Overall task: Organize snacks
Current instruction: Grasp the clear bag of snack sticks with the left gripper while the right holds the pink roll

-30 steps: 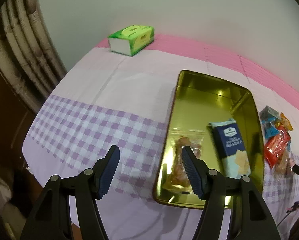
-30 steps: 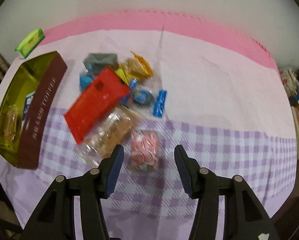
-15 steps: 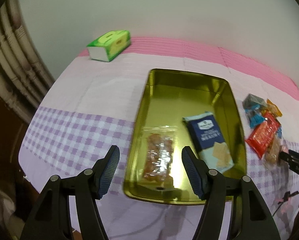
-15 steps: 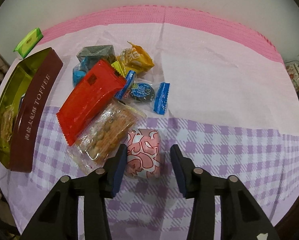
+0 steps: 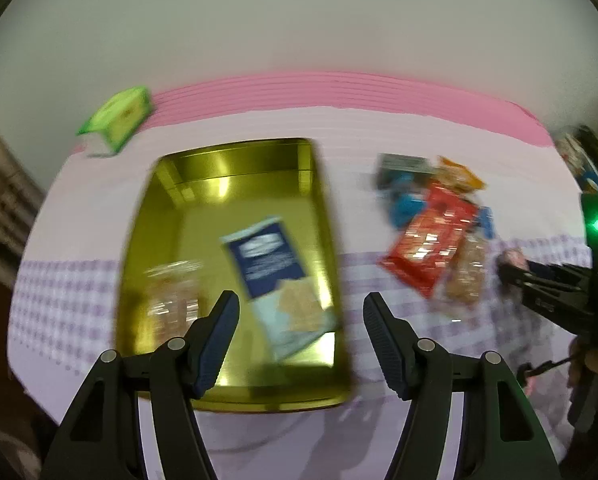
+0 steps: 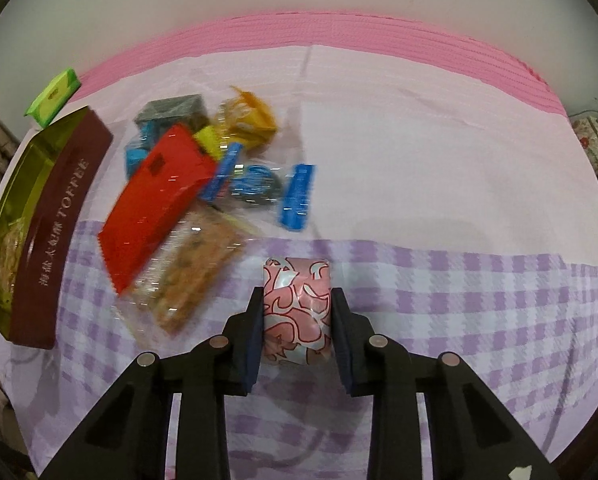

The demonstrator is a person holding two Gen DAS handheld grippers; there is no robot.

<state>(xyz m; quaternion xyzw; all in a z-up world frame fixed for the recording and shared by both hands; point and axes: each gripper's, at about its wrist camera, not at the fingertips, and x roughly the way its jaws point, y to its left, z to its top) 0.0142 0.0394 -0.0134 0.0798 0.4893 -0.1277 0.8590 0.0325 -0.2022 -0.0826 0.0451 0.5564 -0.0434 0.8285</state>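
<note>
Gold tin (image 5: 315, 184) holding blue cracker pack (image 5: 275, 280), left tool (image 5: 299, 316) released, right tool (image 6: 297, 320) clenching pink packet (image 6: 297, 312)

Pink-and-white patterned packet (image 6: 297, 312), red pouch (image 6: 155, 200), gold tin (image 5: 227, 264), lilac-checked tablecloth (image 6: 459, 300), green tissue box (image 5: 117, 118).

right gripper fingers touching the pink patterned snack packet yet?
Touching. The right wrist view shows the right gripper with both fingers pressed flush against the sides of the pink patterned snack packet, no gap visible.

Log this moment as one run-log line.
right gripper: shut on pink snack packet | left gripper: open above gold tin | tin holds two packs
</note>
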